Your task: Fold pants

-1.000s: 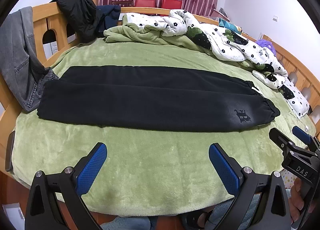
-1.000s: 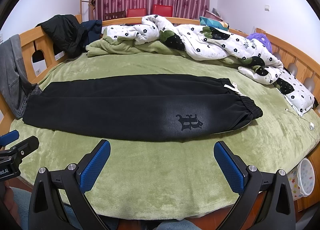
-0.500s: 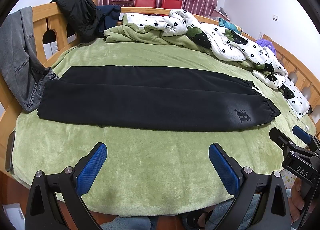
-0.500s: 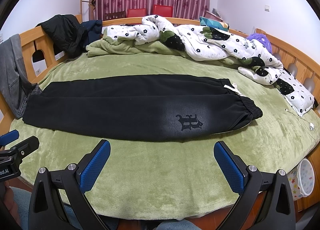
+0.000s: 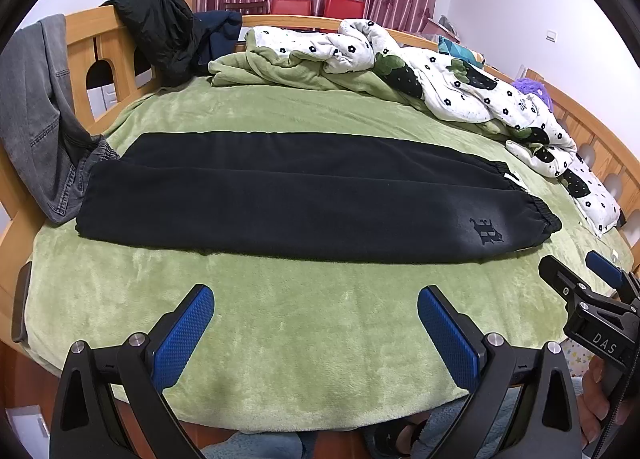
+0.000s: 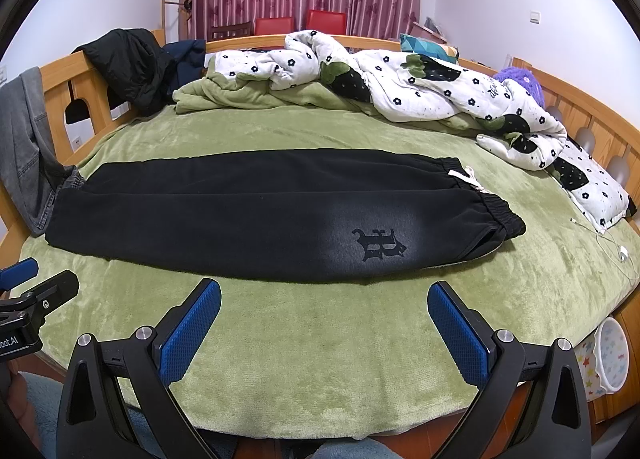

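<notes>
One long fleecy pants (image 5: pixel 304 199) strip — flat (plush blanket (image 5: pixel 320 339)).

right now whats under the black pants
The black pants lie flat on the green blanket. Their left end overlaps the grey jeans. Anything else beneath is covered.

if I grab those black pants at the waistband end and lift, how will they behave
The black pants look like soft fleece, so they would probably droop limply. Lying on the plush green blanket, they may drag rather than slide. The elastic waistband looks bunched and grippable.
</notes>
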Available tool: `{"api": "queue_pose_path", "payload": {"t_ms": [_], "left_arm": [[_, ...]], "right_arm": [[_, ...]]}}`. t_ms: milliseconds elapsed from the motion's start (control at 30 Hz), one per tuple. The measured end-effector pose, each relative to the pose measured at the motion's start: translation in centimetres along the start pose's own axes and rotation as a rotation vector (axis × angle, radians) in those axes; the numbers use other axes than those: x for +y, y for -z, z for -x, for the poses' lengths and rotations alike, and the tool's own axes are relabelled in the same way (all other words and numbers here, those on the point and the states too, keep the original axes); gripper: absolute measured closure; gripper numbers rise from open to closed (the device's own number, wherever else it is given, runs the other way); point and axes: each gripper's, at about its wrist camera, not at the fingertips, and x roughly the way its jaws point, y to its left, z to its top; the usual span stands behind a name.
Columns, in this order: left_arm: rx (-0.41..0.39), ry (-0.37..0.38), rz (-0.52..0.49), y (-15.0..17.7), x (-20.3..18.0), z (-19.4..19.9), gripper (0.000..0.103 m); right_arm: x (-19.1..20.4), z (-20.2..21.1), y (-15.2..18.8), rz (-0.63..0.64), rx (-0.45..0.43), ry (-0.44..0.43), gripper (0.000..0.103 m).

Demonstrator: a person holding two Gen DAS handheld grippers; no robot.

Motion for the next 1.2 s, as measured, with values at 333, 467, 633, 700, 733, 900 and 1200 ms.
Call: {"api": "queue_pose_path", "payload": {"t_ms": [333,467,633,700,733,900,1200], "left_arm": [[0.002,0.009,0.000,0.2,0.0,-0.1,0.000],[0.007,0.002,0.009,0.2,0.1,-0.3,0.000],[0.017,-0.009,0.040,-0.2,0.2,-0.8,0.000],[0.020,-0.004,0.044,-0.3,0.2,-1.0,0.000],[0.018,0.005,0.043,-0.4,0.1,-1.0,0.000],[-0.047,0.076,0.046,-0.9,-0.3,-0.6,0.000],[-0.079,0.192,0.097,-3.8,0.0,-2.6,0.001]], "right_arm": [[0.4,0.1,-0.6,0.013,-0.006,0.003,0.001],[0.7,-0.1,-0.5,0.026,-0.008,0.003,0.002],[0.9,-0.5,-0.7,0.032,-0.005,0.012,0.002],[1.1,-0.7,-0.7,0.034,-0.003,0.012,0.002],[1.1,-0.7,-0.7,0.033,-0.003,0.011,0.002],[1.1,-1.1,-0.6,0.028,0.000,-0.013,0.002],[-3.5,-2.6,-4.6,-0.187,-0.006,-0.168,0.013]]}}
